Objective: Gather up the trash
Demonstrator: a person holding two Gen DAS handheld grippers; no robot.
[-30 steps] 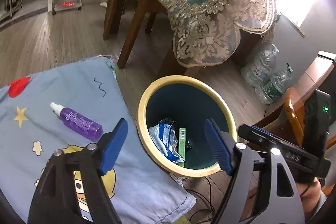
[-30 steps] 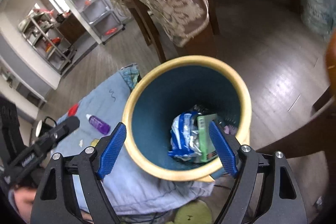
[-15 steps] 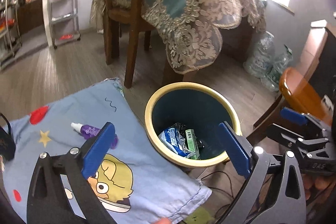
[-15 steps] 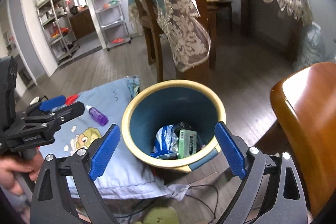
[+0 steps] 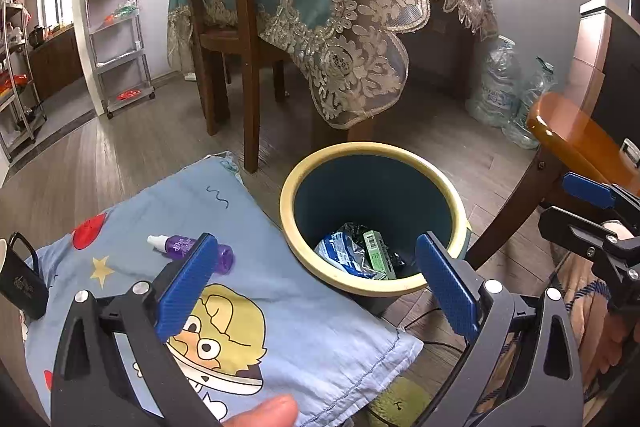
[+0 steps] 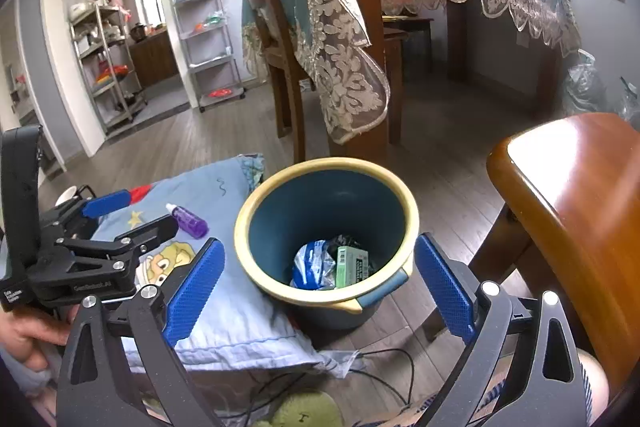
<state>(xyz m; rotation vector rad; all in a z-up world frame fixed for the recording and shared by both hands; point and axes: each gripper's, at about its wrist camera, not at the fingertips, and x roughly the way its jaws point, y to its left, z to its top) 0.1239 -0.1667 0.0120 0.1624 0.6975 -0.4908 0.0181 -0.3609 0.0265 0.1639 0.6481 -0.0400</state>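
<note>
A dark blue bin with a cream rim (image 5: 288, 211) (image 6: 244, 223) stands on the wood floor. Inside it lie a blue-and-white wrapper (image 5: 340, 255) (image 6: 312, 265) and a green box (image 5: 374, 253) (image 6: 352, 265). My left gripper (image 5: 315, 238) is open and empty, above and short of the bin. My right gripper (image 6: 320, 241) frames the bin from the other side, its jaws opening with nothing between the pads. A purple bottle (image 5: 188, 247) (image 6: 190, 223) lies on the blue cartoon cloth (image 5: 280, 307), partly behind my left finger.
A black mug (image 5: 20, 279) sits at the cloth's left edge. A glossy wooden chair (image 6: 580, 187) stands close on the right of the bin. Behind it are a table with a lace cloth (image 5: 352, 39) and a dark chair (image 5: 224, 27). Cables (image 6: 380, 359) run over the floor.
Both grippers have drawn back and up from the bin, and both views have rolled level. Both pairs of jaws have widened. The bin's contents and the purple bottle have not moved.
</note>
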